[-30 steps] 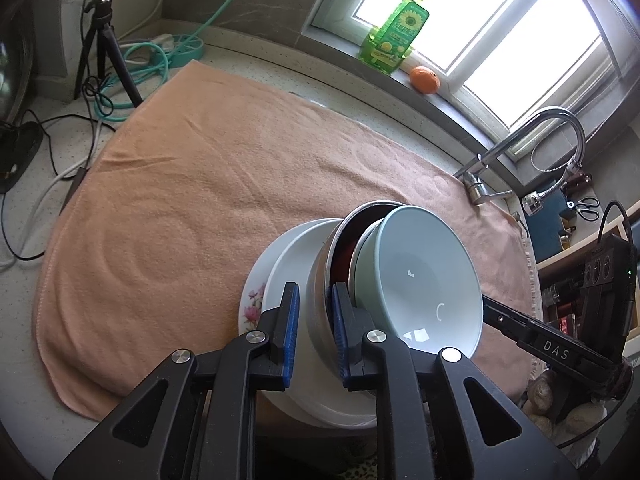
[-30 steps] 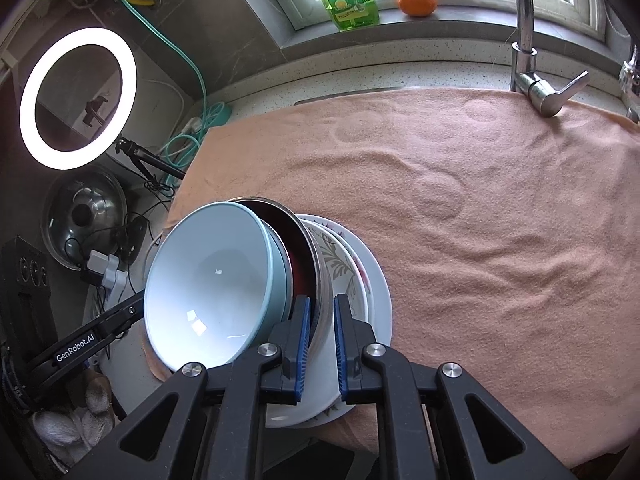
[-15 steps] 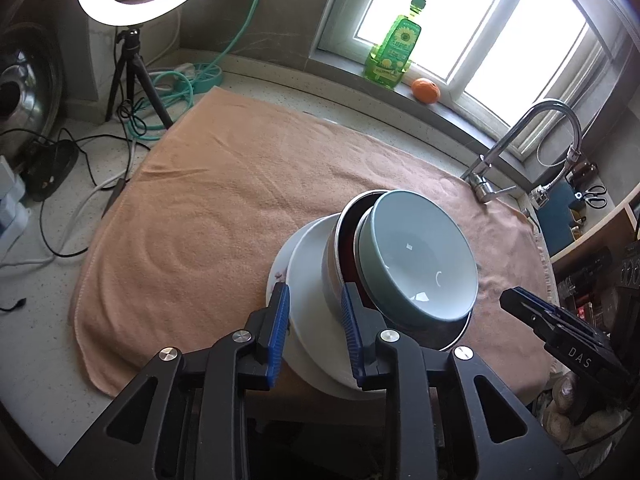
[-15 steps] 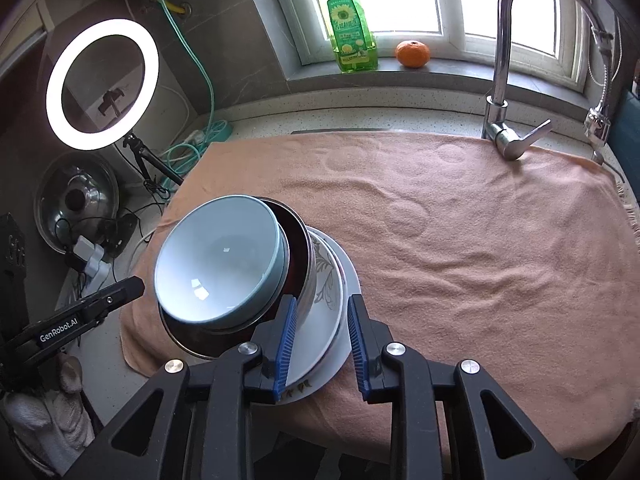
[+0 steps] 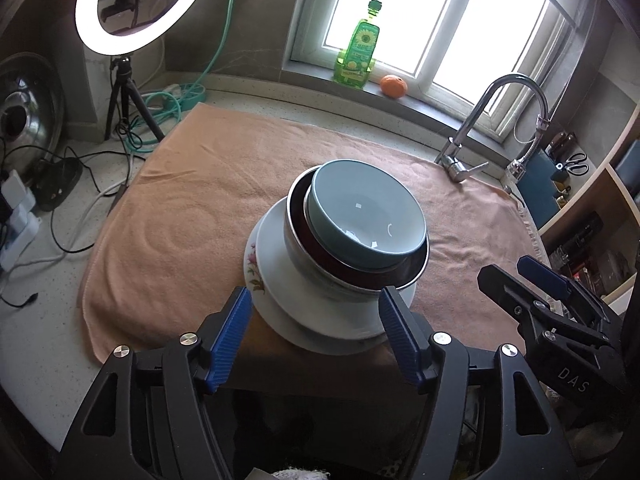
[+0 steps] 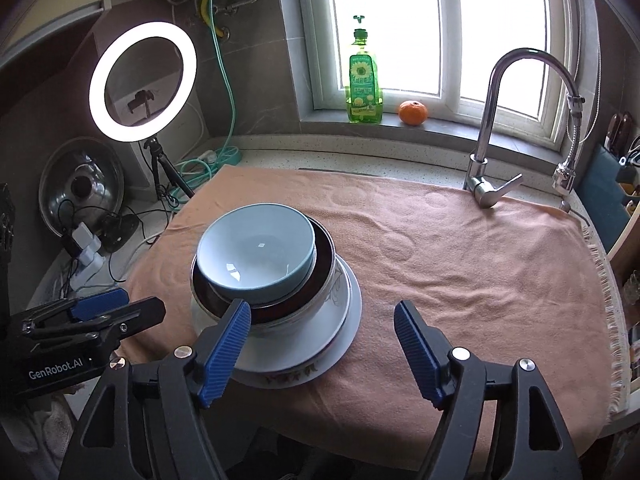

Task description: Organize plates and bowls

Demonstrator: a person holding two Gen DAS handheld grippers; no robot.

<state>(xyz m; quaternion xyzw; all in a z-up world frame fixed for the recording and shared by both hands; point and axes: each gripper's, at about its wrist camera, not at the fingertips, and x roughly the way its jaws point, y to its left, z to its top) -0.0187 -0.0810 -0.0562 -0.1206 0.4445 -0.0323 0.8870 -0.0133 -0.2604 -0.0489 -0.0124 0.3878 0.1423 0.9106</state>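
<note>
Above the towel (image 5: 192, 216), both tongs tilt downward, jaws opening, empty; left tongs (image 5: 316, 332), right tongs (image 6: 322, 346).

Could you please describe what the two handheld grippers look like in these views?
The left gripper and right gripper share a matte black angular frame, silver screw heads, and two fingers faced with ribbed blue pads. White lettering reads "DAS" on the right gripper's side, "GenRobot.AI" on the left's.

A pale speckled countertop (image 6: 400, 152) runs below the window sill. An orange-tan towel (image 6: 460, 280) is spread flat over most of it, and a white plate (image 6: 344, 320) sits on the towel near its front edge. Cables (image 5: 72, 200) and what seems to be a tripod's feet (image 5: 120, 120) rest on the bare counter to the left.
</note>
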